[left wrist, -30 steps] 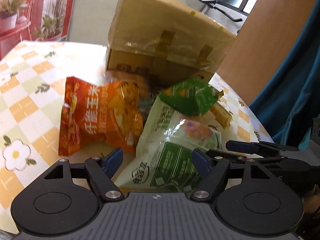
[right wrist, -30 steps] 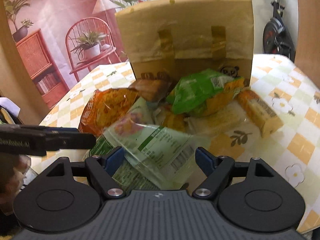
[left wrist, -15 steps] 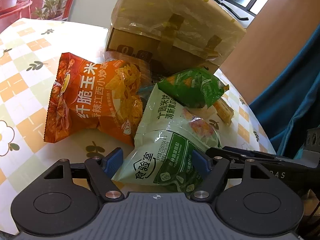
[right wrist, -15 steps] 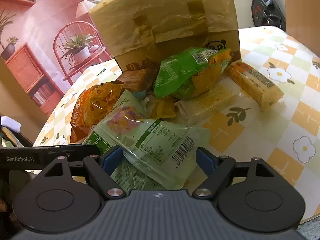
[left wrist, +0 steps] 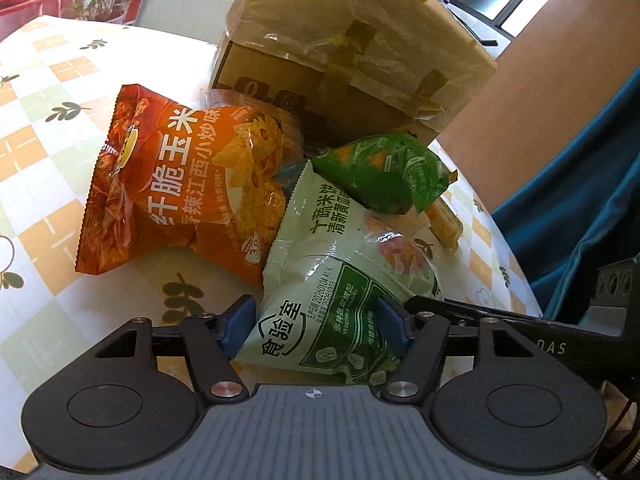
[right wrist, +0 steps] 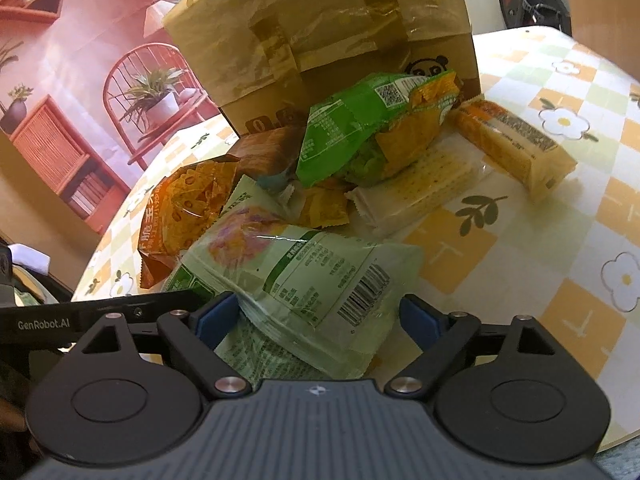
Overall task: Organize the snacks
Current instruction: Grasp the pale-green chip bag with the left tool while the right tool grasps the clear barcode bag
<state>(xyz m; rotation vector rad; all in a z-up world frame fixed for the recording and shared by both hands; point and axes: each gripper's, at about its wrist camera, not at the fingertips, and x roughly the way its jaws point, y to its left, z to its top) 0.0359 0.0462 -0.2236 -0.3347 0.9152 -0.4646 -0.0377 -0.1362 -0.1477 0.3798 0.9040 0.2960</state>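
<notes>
A pale green snack bag (left wrist: 340,280) lies at the near edge of the table; it also shows in the right wrist view (right wrist: 304,280). My left gripper (left wrist: 316,326) is open with its blue pads on either side of the bag's near end. My right gripper (right wrist: 316,318) is open around the same bag from the other side. Behind it lie an orange chip bag (left wrist: 180,184), a dark green bag (left wrist: 384,172), a cracker pack (right wrist: 424,184) and a yellow bar (right wrist: 516,144). A cardboard box (left wrist: 344,56) stands behind the pile.
The table has a checked cloth with flowers (right wrist: 580,264). A blue curtain (left wrist: 580,200) hangs to the right of the table. A printed backdrop with a red chair (right wrist: 148,96) stands behind the table. The other gripper's black arm (left wrist: 520,332) crosses low right.
Both grippers have moved forward and down, so the pale green bag now lies between the pads of each. The snack pile has not moved.
</notes>
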